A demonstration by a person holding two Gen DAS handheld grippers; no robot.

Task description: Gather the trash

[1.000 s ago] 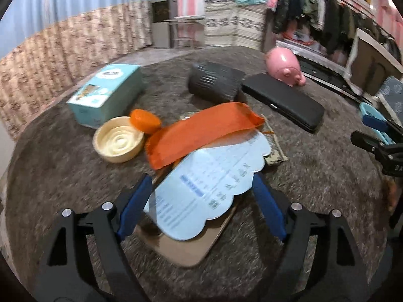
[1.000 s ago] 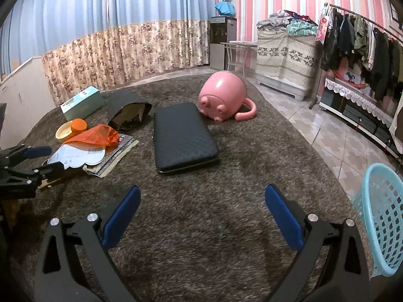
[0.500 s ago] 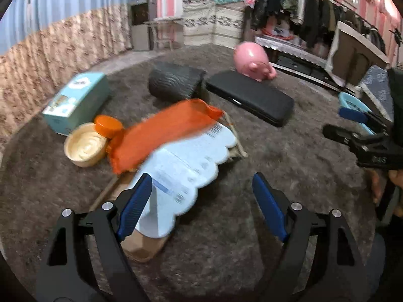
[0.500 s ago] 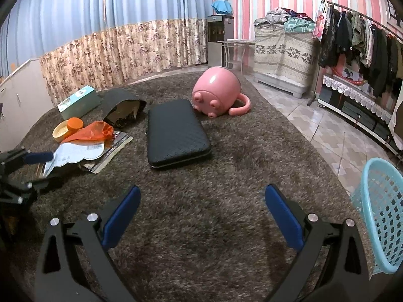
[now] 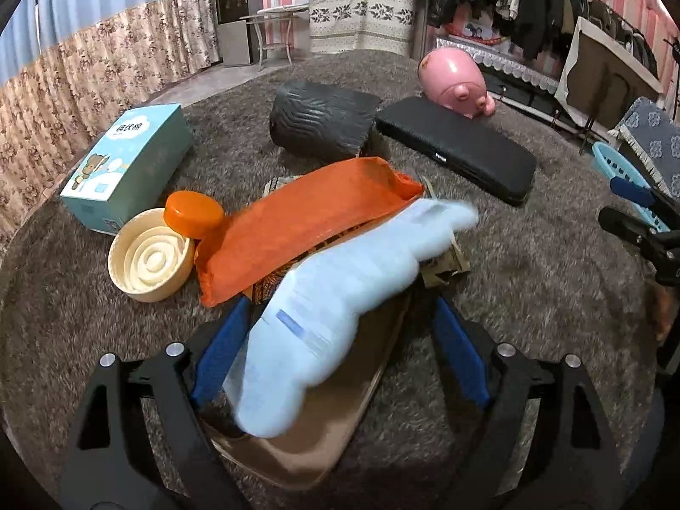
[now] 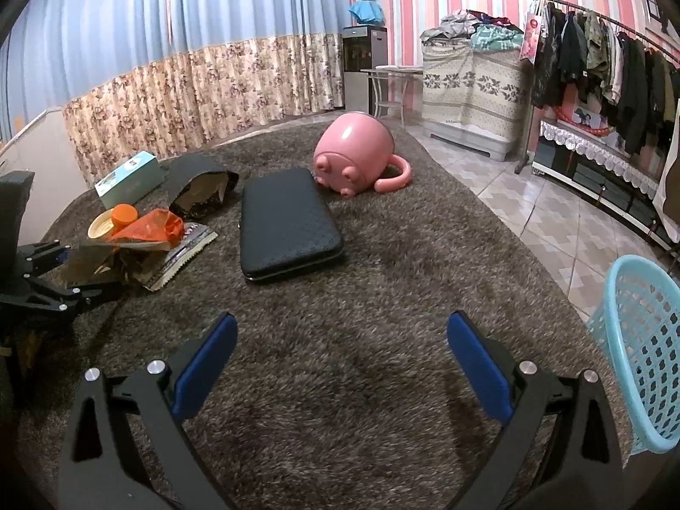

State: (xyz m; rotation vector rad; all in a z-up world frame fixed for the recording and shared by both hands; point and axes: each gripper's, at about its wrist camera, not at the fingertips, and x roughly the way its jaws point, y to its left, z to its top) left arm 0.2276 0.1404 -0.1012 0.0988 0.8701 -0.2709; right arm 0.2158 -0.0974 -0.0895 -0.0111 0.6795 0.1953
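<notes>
None of trash reaching blue basket yet. Left gripper jaws apart, straddling pale-blue wrapper at table's near-left edge; right gripper jaws apart, hovering empty.

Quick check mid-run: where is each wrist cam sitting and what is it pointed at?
Left wrist: on the left gripper, angled down at the pale blue card between its open blue pads; right gripper at the frame's right edge.
Right wrist: on the right gripper, over bare carpet; basket right.
Shared: black case, pink mug.
</notes>
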